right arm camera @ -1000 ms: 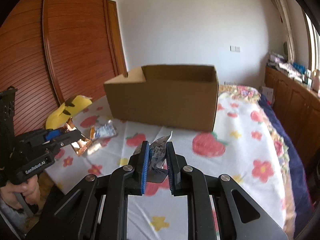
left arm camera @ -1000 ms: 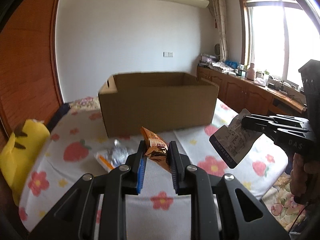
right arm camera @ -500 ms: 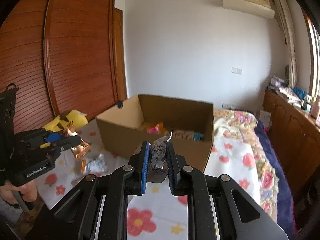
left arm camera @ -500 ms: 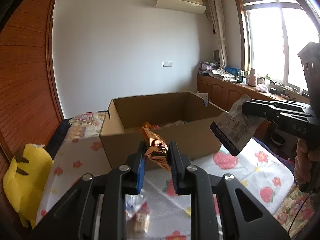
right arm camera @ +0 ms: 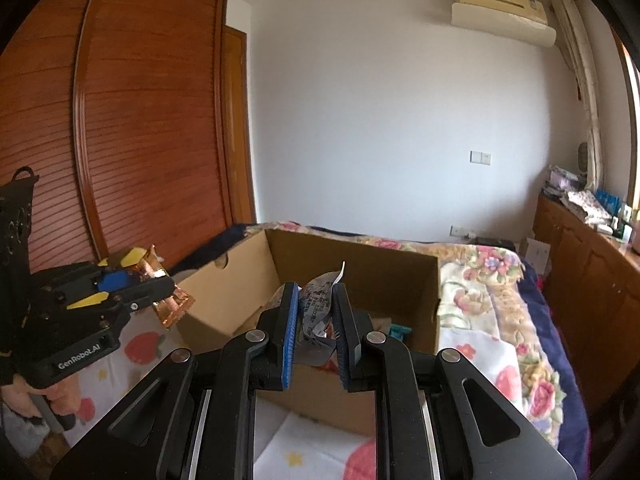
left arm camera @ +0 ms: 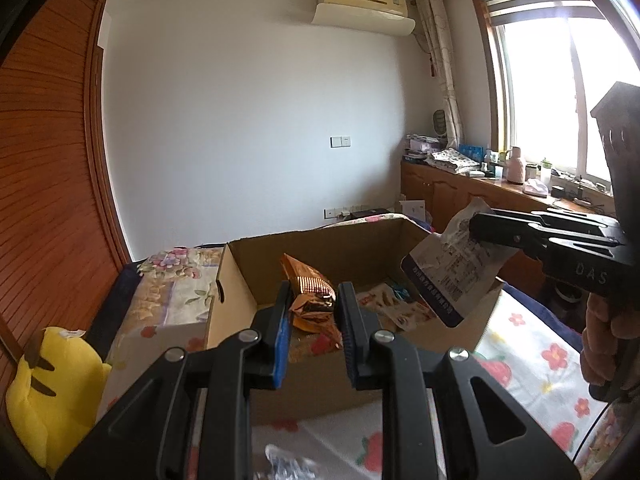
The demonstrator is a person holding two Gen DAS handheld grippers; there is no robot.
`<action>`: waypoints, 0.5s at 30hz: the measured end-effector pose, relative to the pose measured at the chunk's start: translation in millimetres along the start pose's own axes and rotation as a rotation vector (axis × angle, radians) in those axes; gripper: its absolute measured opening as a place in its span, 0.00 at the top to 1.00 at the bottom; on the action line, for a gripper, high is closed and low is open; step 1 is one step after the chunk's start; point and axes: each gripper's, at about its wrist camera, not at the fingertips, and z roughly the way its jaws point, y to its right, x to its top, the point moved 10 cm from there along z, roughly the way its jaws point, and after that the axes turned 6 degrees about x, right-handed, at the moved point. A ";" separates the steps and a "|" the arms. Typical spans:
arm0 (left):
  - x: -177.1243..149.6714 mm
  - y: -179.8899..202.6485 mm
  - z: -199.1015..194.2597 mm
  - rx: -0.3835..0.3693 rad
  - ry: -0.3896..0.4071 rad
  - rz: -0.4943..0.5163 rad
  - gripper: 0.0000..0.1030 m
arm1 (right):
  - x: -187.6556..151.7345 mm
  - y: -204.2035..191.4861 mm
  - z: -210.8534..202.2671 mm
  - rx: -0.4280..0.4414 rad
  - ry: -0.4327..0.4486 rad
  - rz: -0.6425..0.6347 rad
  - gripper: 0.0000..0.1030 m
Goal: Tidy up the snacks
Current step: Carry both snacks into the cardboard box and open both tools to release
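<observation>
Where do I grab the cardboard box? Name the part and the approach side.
Grip the cardboard box by the top edge of its left end wall, above the handle hole, coming straight down with one finger inside and one outside. That wall stands upright, thin and open-topped. The left gripper must first drop its orange packet.

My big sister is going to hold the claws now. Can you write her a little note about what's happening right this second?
Left claw: shut on the orange foil snack, held at the near left side of the cardboard box.
Right claw: shut on the white printed packet, held over the open box.
Done: a few snacks already lie inside the box.
Left: drop both in, then fetch the clear-wrapped snack from the bedsheet.
</observation>
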 end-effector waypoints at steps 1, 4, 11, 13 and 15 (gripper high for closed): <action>1.5 -1.3 6.5 0.001 0.001 -0.008 0.81 | 0.8 2.2 5.1 0.003 0.003 0.007 0.86; 2.2 -6.3 26.2 -0.002 -0.008 -0.048 0.81 | 4.7 9.6 21.6 0.019 0.011 0.053 0.86; -11.6 -8.4 65.8 -0.002 -0.046 -0.062 0.80 | -6.3 17.1 59.0 0.049 -0.005 0.095 0.86; -16.0 -6.6 74.2 -0.001 -0.056 -0.056 0.80 | -10.6 20.4 65.3 0.046 -0.015 0.089 0.86; -21.3 -3.7 80.7 0.000 -0.066 -0.047 0.80 | -15.2 24.0 72.4 0.049 -0.032 0.092 0.86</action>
